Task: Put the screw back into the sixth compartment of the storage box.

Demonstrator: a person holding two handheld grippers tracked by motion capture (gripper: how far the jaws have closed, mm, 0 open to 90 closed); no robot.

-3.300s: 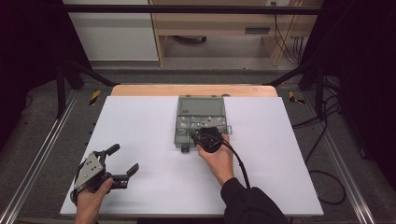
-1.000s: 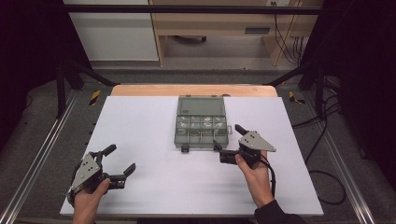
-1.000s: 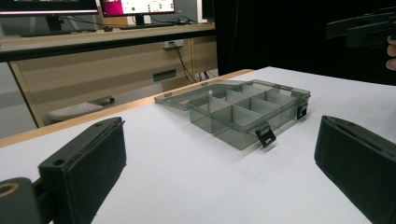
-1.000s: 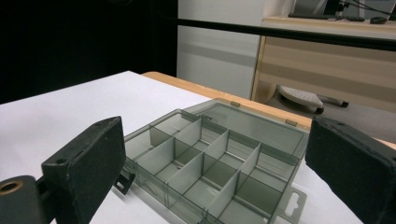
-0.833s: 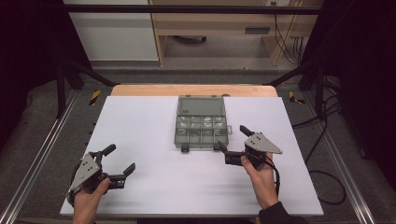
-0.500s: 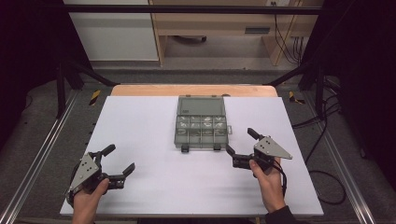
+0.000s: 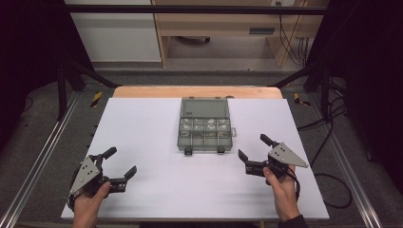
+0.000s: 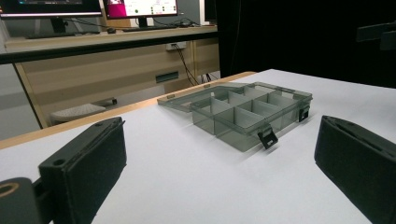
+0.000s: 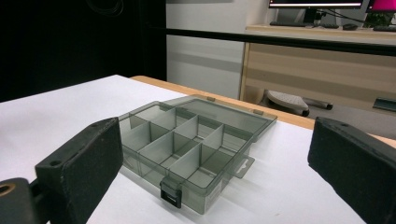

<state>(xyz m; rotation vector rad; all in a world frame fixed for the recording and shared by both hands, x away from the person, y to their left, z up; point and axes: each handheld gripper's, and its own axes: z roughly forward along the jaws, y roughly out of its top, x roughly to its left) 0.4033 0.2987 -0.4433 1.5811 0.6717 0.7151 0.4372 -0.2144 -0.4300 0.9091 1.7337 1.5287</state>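
A smoky grey clear compartment box (image 7: 205, 126) sits in the middle of the white table, two black latches on its near edge. Its lid lies flat on the far side. The compartments (image 9: 187, 140) look empty in both gripper views. My right gripper (image 7: 252, 146) rests open on the table just right of the box's near right corner, touching nothing. My left gripper (image 7: 120, 161) stands open at the near left, well away from the box. The left gripper view looks between my wide black jaws (image 8: 222, 140) to the box (image 8: 243, 114). In the right gripper view my jaws (image 9: 217, 135) frame it closer.
The white table top (image 7: 142, 123) ends in a wooden strip (image 7: 195, 91) at the far edge. Metal rails (image 7: 38, 161) run along the left, and cables (image 7: 328, 190) lie on the floor to the right. A desk with monitors (image 8: 135, 7) stands beyond.
My right gripper has left the box's near edge and moved right and back toward the person, jaws open. The left gripper has barely shifted.
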